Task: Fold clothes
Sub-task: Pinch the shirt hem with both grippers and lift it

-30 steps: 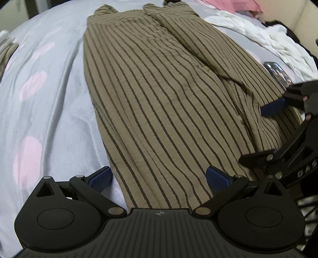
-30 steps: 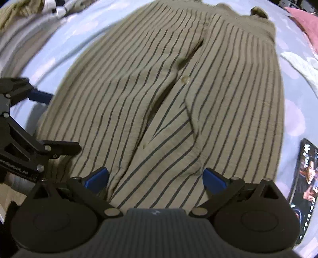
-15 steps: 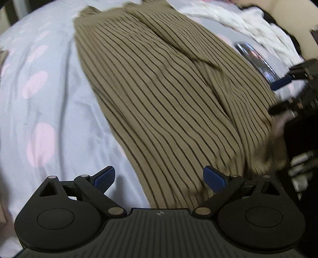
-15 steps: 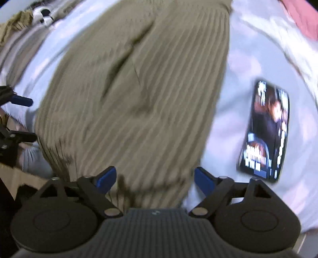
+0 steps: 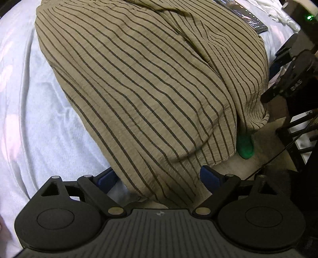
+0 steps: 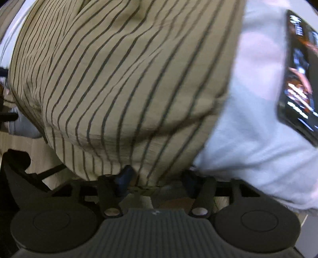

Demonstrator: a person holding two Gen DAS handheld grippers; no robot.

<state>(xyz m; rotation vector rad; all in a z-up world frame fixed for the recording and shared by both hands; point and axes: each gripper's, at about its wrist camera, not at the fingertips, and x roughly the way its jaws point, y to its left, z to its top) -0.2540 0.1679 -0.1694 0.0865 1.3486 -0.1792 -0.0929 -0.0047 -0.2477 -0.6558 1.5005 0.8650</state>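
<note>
A tan shirt with dark stripes (image 5: 139,83) lies flat on the pale blue bedsheet (image 5: 35,119), and its near hem hangs over the bed's edge. My left gripper (image 5: 159,178) is open at the hem's left part, with cloth between its blue pads. My right gripper (image 6: 157,180) is at the hem's right corner, pointing down. Its jaws are closing with the shirt (image 6: 123,89) edge between them, and a gap still shows between the pads. From the left wrist view the right gripper (image 5: 288,69) sits beyond the shirt's right side.
A phone (image 6: 298,79) with a lit screen lies on the sheet right of the shirt. White clothes (image 5: 282,12) are heaped at the far right. Below the bed edge there is beige floor with a green object (image 5: 245,146). Dark chair legs (image 5: 294,139) stand at the right.
Both grippers have come down and back to the shirt's near hem at the bed edge. The right jaws have narrowed around the hem. The left jaws stay wide.
</note>
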